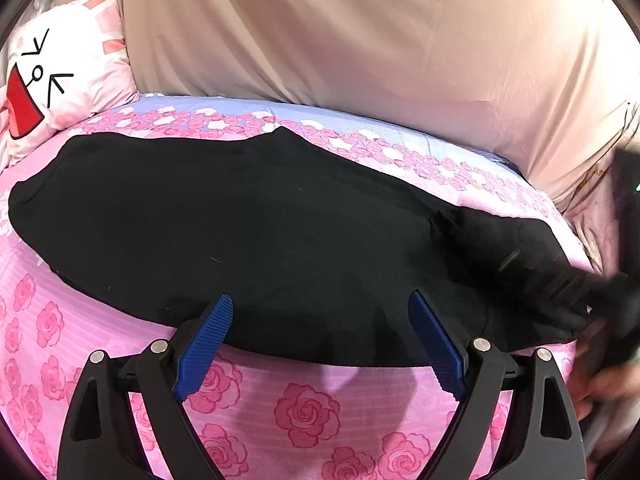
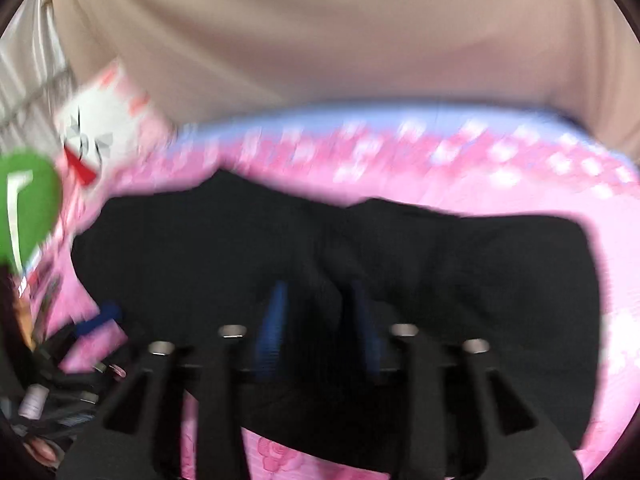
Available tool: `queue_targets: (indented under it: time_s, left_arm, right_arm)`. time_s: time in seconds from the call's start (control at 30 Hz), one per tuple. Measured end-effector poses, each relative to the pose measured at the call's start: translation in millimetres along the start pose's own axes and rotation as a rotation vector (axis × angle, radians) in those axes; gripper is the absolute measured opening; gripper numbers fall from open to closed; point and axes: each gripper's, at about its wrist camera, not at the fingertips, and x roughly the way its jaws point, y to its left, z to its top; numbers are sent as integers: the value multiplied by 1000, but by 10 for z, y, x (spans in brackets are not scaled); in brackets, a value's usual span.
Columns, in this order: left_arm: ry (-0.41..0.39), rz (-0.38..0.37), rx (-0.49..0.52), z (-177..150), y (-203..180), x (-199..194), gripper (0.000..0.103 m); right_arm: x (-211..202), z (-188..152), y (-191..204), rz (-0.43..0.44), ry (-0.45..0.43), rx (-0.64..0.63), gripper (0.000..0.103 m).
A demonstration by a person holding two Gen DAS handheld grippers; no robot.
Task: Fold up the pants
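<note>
The black pants (image 1: 256,232) lie flat on the pink rose-print bed (image 1: 304,412), below the cartoon pillow (image 1: 52,88). The left tool (image 1: 322,312) hovers at the near edge of the pants, jaws wide apart and empty. The right tool (image 2: 318,300) is blurred; its jaws stand partly apart over a fabric ridge, contact unclear.

A pink bedsheet (image 1: 304,404) printed with roses covers the bed, with a pale blue band along its far edge. A rabbit-face pillow (image 1: 60,80) sits at the far left corner, against a beige curtain (image 1: 340,28) hanging behind.
</note>
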Motion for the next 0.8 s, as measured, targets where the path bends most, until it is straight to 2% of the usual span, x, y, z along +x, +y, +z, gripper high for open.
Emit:
queue_targets:
  time_s: [0.1, 0.17, 0.23, 0.27, 0.37, 0.47, 0.5, 0.57, 0.67, 0.8]
  left_arm:
    - [3, -35, -26, 8, 69, -21, 87]
    - [4, -82, -59, 17, 143, -41, 87]
    - [10, -131, -93, 43, 192, -46, 87]
    - [18, -143, -109, 84, 168, -46, 87]
    - [58, -235, -109, 292, -108, -33, 87]
    - [102, -274, -79, 472, -444, 116, 87]
    - [126, -259, -66, 521, -589, 248, 87]
    - [172, -202, -58, 528, -714, 446, 87]
    - [214, -204, -102, 414, -691, 614, 87]
    - [170, -165, -118, 261, -497, 546, 87]
  right_arm:
    - [-165, -205, 1, 13, -60, -27, 40]
    - [-487, -295, -161, 40, -115, 28, 43]
    - [-767, -388, -369, 14, -166, 82, 51]
    - [-943, -457, -529, -28, -198, 110, 52]
    - [-1196, -627, -858, -146, -230, 167, 54]
    - [-1253, -759, -1117, -165, -225, 240, 55]
    - [-1245, -772, -1154, -170, -223, 247, 55]
    - [-1242, -743, -1107, -193, -228, 211, 55]
    - [-1153, -563, -903, -172, -219, 82, 55]
    - [-746, -293, -556, -161, -160, -111, 57]
